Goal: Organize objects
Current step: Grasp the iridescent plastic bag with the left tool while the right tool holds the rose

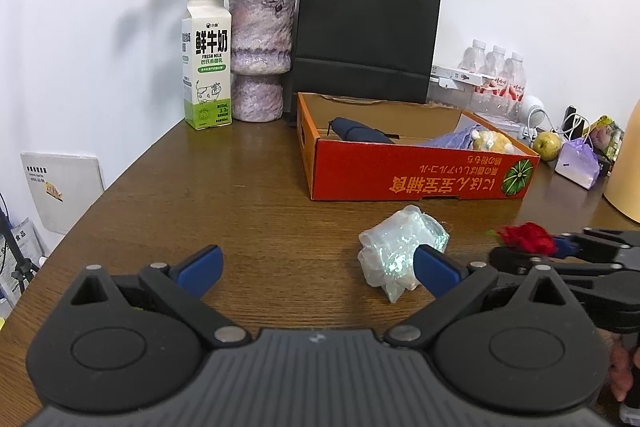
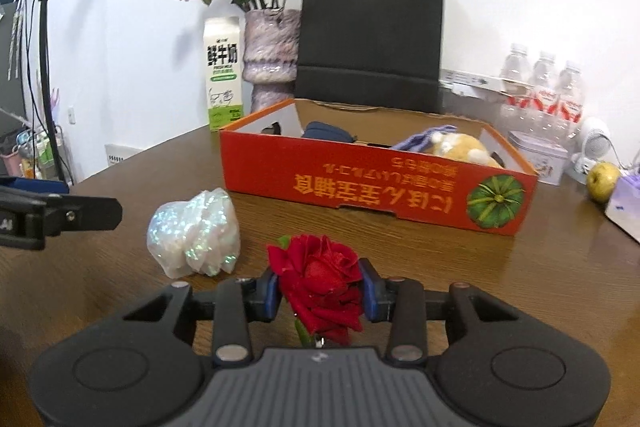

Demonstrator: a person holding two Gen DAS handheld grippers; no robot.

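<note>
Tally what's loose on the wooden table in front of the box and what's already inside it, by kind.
Fresh red rose, gripped in the right tongs: 1
Iridescent crumpled plastic bag, loose: 1
Navy fabric pouch, in the orange cardboard box: 1
Yellow plush toy, in box: 1
Lavender cloth, in box: 1
Total: 5

Milk carton [image 1: 207, 63] beside vase [image 1: 261, 59]; black bag [image 1: 366, 35].

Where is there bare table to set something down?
Bare wood lies left of the orange box, from the milk carton forward to the iridescent bag. The far right, around the pear and bottles, is crowded.
</note>
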